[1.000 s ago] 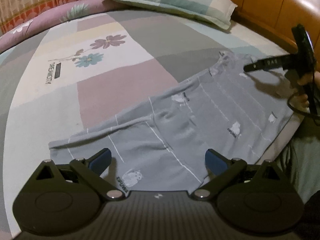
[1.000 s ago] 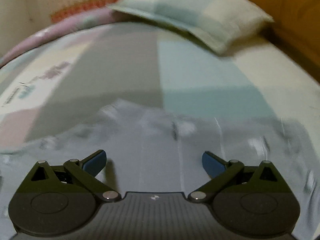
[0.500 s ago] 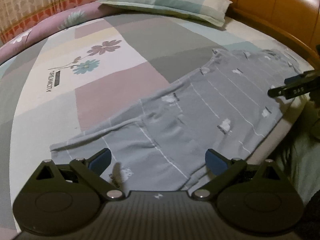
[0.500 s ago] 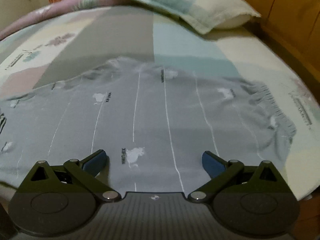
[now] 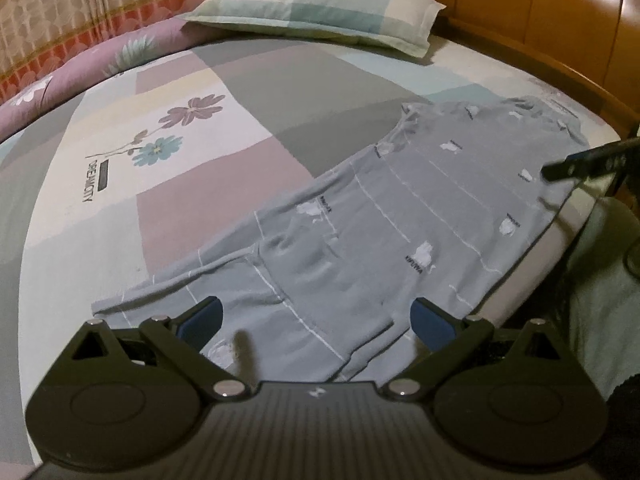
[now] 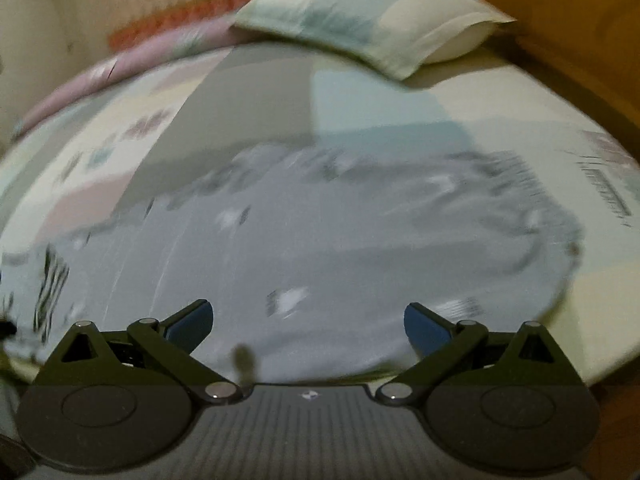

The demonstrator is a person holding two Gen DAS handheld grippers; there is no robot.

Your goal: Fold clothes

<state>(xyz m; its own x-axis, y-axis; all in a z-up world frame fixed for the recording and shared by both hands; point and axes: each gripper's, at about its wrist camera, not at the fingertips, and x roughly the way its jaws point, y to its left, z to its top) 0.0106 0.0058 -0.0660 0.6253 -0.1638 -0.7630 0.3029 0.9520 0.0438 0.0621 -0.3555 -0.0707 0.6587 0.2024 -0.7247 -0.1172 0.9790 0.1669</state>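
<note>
A grey garment point(image 5: 384, 232) with thin white lines and small white prints lies spread flat on the bed, running from the near left edge to the far right. My left gripper point(image 5: 316, 320) is open and empty, hovering over the garment's near end. My right gripper point(image 6: 308, 322) is open and empty over the garment's wider end point(image 6: 320, 248); that view is blurred by motion. The right gripper's black body point(image 5: 592, 160) shows at the right edge of the left wrist view.
The bed has a patchwork sheet point(image 5: 180, 128) with flower prints. A checked pillow point(image 5: 320, 4) lies at the head by the wooden headboard point(image 5: 560, 8). A purple quilt point(image 5: 80, 68) lies along the far side. The bed's edge point(image 5: 560, 232) runs close beside the garment.
The right gripper has pulled back from over the garment toward the bed's right edge and is still moving. The left gripper has barely shifted. The garment lies as before.
</note>
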